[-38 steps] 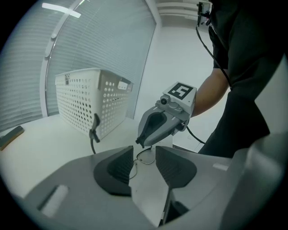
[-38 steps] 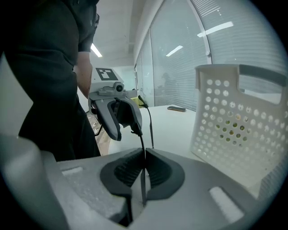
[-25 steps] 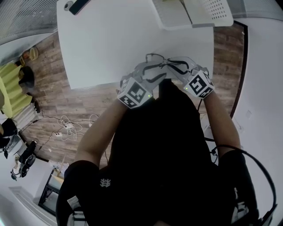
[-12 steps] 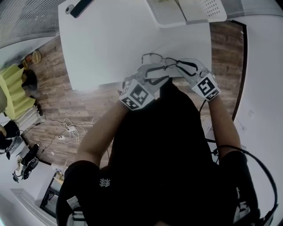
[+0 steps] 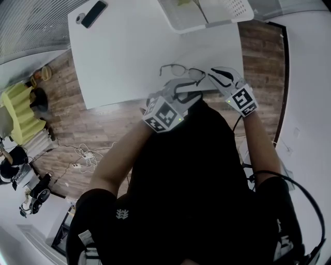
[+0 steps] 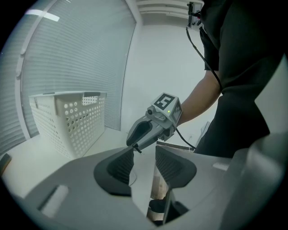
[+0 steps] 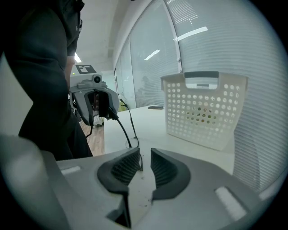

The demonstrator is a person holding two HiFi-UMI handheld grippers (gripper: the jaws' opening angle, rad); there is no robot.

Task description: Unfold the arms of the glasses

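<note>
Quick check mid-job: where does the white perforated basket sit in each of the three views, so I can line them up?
Head view: white basket at the top edge, right of centre, on the far side of the table.
Left gripper view: left of centre, standing upright.
Right gripper view: right of centre, upright.
Shared landmark: the white table it stands on, also visible at and.

An office or lab room is surrounding the person: glass partition walls (image 7: 144, 67) with slatted blinds (image 6: 76, 54) are enclosing a white table (image 5: 119, 57), a perforated white basket (image 7: 204, 110) and a phone (image 5: 94, 13) are sitting on it, and loose cables (image 5: 83, 152) are trailing across wood-plank flooring (image 5: 67, 114).
</note>
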